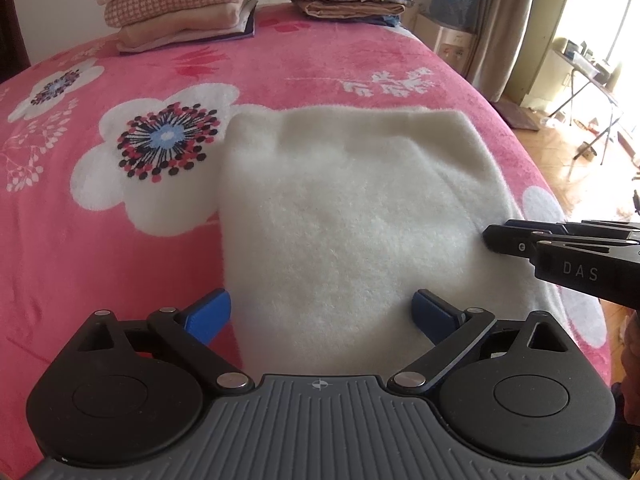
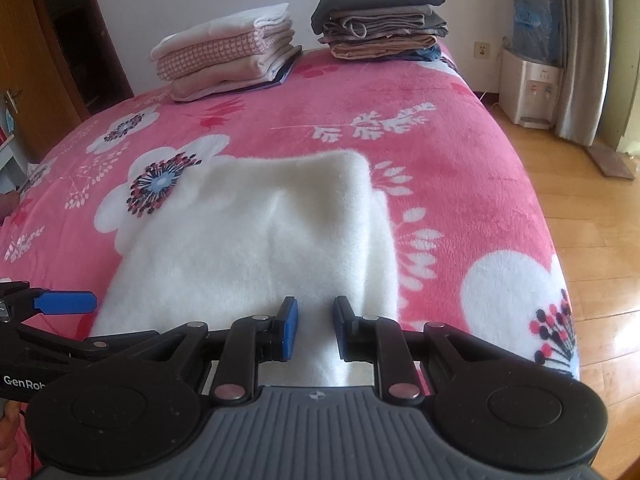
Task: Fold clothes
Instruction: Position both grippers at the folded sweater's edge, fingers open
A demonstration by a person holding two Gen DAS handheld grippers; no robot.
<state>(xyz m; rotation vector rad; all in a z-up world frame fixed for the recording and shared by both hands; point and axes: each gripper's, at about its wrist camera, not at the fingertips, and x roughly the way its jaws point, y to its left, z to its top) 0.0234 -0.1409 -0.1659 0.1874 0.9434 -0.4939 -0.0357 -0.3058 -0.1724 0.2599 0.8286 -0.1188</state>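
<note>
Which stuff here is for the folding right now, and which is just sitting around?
For the folding:
white fluffy garment
left hand-held gripper
right hand-held gripper

Just around:
light folded pile
dark folded pile
pink flowery blanket
water dispenser

L wrist cam: low, close over the near edge of the white garment (image 1: 344, 216), facing the bed's far end. R wrist cam: same heading, just to the right. Shared: garment, pink blanket (image 2: 460, 152), both folded stacks (image 1: 180, 12).
</note>
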